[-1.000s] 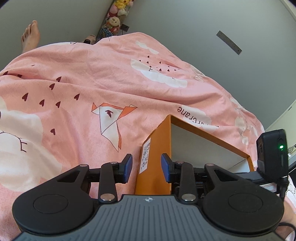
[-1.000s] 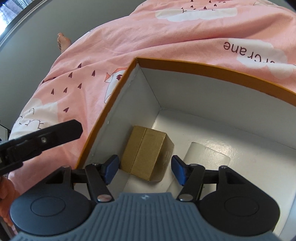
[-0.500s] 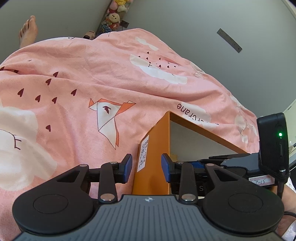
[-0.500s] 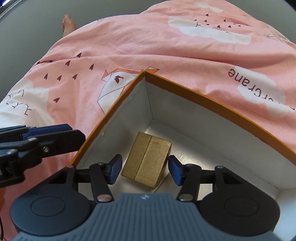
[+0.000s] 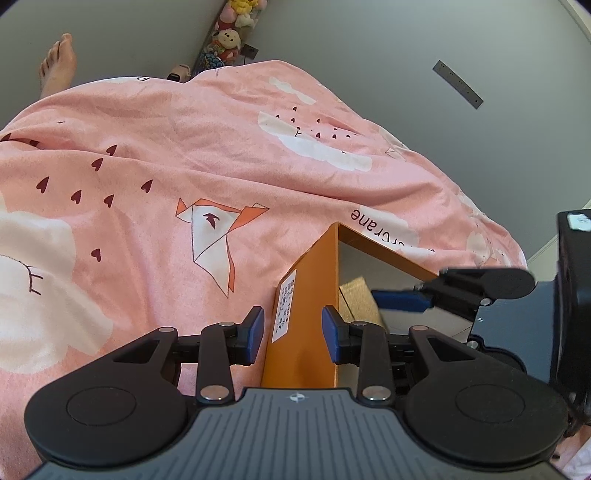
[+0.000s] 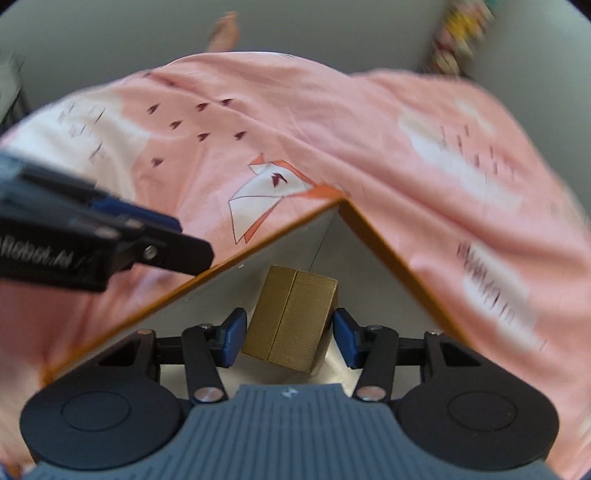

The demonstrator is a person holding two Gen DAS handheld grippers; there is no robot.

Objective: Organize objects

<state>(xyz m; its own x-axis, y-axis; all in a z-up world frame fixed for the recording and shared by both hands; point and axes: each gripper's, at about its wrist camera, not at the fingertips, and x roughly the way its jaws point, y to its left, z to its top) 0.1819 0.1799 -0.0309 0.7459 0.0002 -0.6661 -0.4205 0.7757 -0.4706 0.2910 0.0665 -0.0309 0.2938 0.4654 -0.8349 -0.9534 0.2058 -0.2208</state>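
A small gold box (image 6: 291, 317) sits tilted inside an open orange box (image 5: 306, 295) with white inner walls, close to the far corner. The orange box rests on a bed covered by a pink blanket (image 5: 184, 177) printed with white clouds, dark hearts and an origami crane. Grey walls stand behind the bed, soft toys (image 5: 231, 33) are piled in the room's corner, and a person's bare foot (image 5: 57, 62) shows past the blanket's edge.

The right claw (image 6: 289, 338) reaches down into the orange box with the gold box between its blue pads; its jaws have just been closing, and the pads now look to touch the gold box's sides. The left claw (image 5: 293, 334) straddles the orange box's near corner, one pad outside by the white label (image 5: 286, 306), one inside, with small gaps at both, so it grips nothing.
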